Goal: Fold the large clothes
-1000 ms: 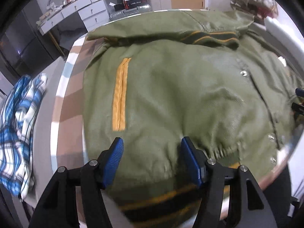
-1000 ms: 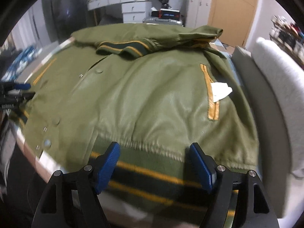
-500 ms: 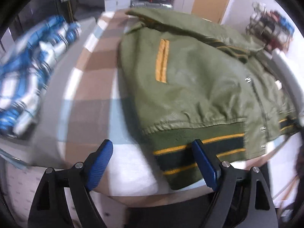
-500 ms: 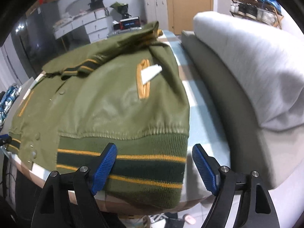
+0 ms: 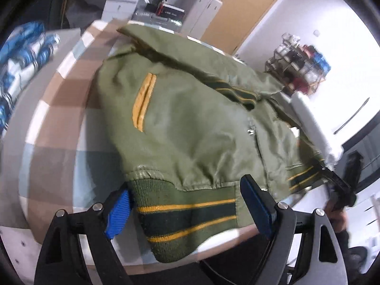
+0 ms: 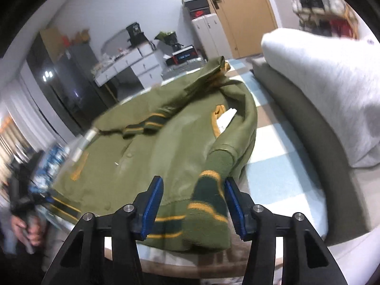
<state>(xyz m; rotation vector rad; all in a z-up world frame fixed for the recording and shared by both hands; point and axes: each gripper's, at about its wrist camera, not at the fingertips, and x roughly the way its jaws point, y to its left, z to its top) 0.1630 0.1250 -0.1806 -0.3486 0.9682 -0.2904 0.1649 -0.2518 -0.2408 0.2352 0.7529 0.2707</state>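
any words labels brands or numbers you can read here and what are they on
No text in either view can be read as words.
Black box past the green jacket: pale lettering, too small and blurred.
Stacked shoeboxes by the door: a red logo shape, no letters legible.
White tag at the jacket's pocket: blank or too blurred to tell.

A blue plaid cloth (image 5: 21, 54), white drawers (image 6: 140, 64) and a wooden door (image 6: 239, 11).

A home bedroom: drawer unit (image 6: 140, 64), wooden door (image 6: 239, 11), shoe rack (image 5: 296, 68)
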